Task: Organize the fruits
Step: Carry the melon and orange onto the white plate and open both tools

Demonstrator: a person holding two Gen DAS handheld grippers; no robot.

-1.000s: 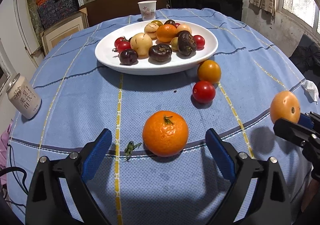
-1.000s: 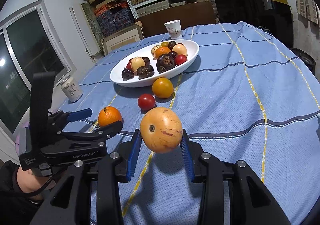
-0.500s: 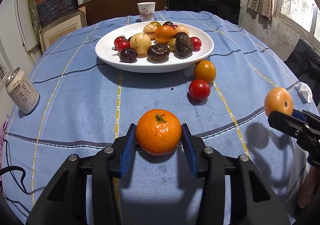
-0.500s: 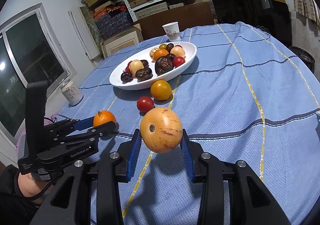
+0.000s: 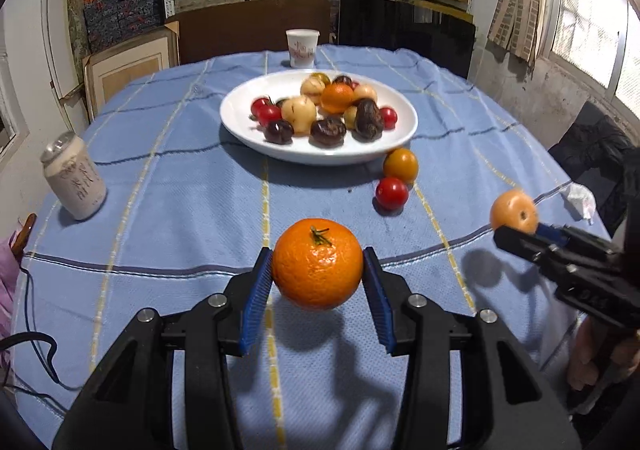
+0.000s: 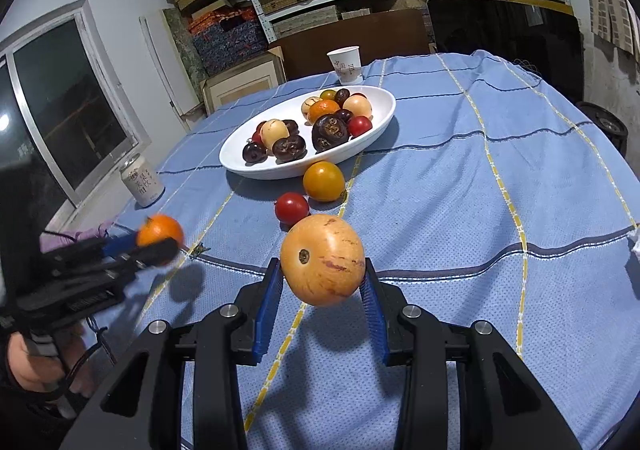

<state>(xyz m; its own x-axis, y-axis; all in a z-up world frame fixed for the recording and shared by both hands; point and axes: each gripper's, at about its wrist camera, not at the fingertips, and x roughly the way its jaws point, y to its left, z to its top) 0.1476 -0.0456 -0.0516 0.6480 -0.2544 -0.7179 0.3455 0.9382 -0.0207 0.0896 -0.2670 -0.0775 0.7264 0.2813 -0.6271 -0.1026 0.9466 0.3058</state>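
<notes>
My left gripper (image 5: 318, 270) is shut on an orange tangerine (image 5: 317, 263) and holds it above the blue tablecloth. My right gripper (image 6: 322, 274) is shut on a yellow-orange streaked fruit (image 6: 322, 259), also lifted off the cloth; it shows in the left wrist view (image 5: 514, 211) at the right. A white plate (image 5: 240, 109) with several fruits sits at the table's middle. An orange tomato (image 5: 400, 165) and a red tomato (image 5: 391, 192) lie on the cloth beside the plate's near right rim.
A drink can (image 5: 74, 179) stands at the left edge of the table. A paper cup (image 5: 302, 48) stands behind the plate. A crumpled tissue (image 5: 578, 199) lies at the right edge. Shelves with boxes line the back wall.
My left gripper closed on the tangerine and lifted it off the cloth. The right gripper keeps holding its fruit and has risen slightly.
</notes>
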